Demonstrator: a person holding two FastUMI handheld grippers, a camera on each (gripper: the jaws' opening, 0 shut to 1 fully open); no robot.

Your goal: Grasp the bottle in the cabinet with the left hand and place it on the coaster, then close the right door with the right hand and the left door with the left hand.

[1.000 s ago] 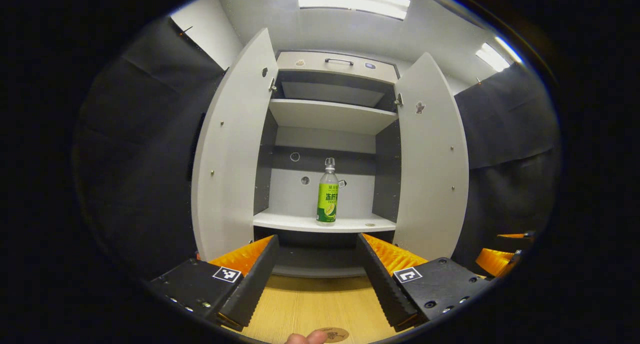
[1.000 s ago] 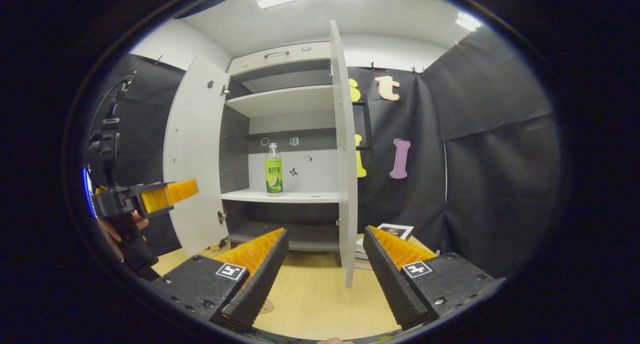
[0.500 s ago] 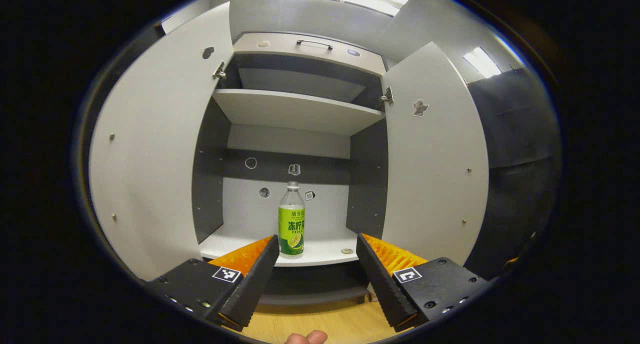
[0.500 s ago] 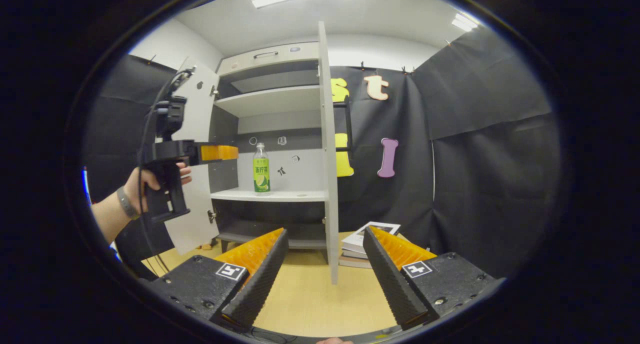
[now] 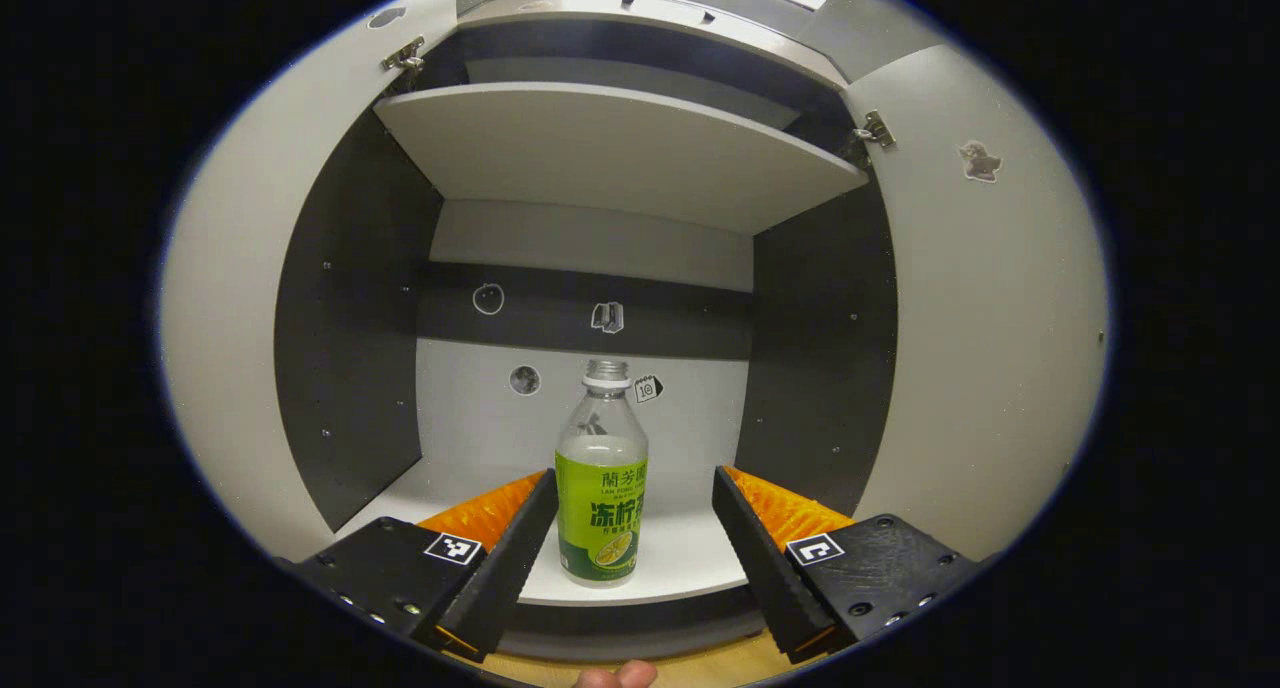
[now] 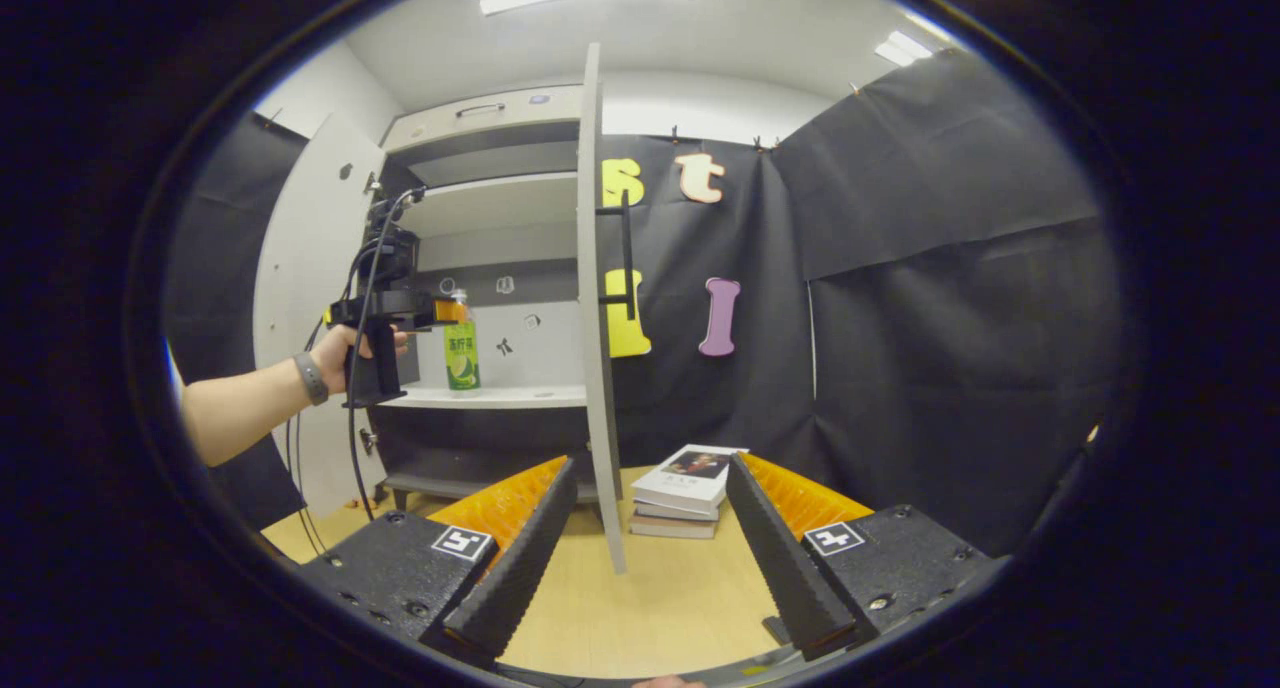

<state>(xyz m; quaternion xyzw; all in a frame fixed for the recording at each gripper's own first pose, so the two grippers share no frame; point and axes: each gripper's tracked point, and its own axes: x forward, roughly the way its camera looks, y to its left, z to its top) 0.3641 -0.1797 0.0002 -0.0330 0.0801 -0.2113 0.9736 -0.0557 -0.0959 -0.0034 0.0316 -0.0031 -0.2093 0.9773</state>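
A clear plastic bottle (image 5: 600, 488) with a white cap and a green label showing a lime slice is seen standing upright near the front edge of the cabinet's lower shelf (image 5: 690, 568), roughly midway along it. The left gripper (image 5: 632, 503) is held with its fingers wide apart on either side of the bottle, with no contact to be made out. The right gripper (image 6: 650, 498) is held wide open above the table (image 6: 660, 608), with the edge of the open right door (image 6: 598, 368) and a stack of books (image 6: 685, 488) seen beyond it.
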